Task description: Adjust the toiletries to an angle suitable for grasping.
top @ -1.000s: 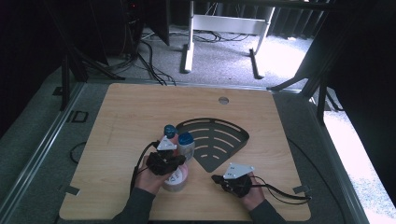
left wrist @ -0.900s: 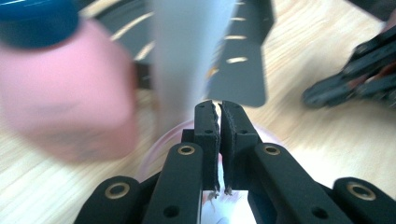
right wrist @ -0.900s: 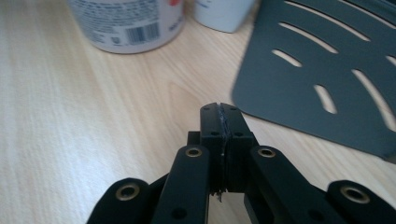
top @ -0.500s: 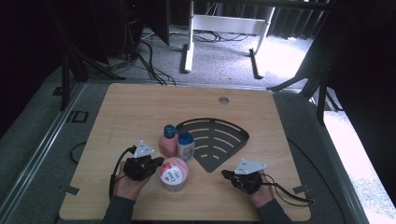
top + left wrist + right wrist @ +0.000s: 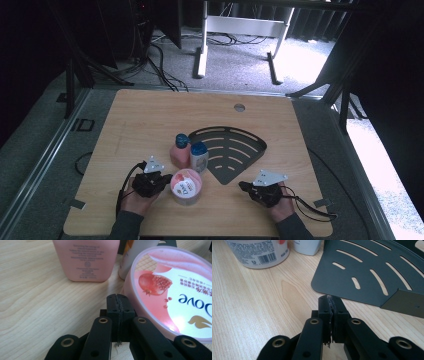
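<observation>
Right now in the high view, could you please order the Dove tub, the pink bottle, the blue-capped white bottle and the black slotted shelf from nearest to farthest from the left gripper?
From the left gripper:
1. Dove tub, right beside it.
2. Pink bottle, just beyond the tub.
3. Blue-capped white bottle, right of the pink one.
4. Black slotted shelf, farthest, toward the right gripper's side.

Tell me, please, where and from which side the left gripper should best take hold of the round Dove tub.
Probably grip the Dove tub across its round side wall, coming in level from the person's left, where the left gripper already lies. The wide flat lid offers no edge from above, and the pink bottle crowds its far side.
</observation>
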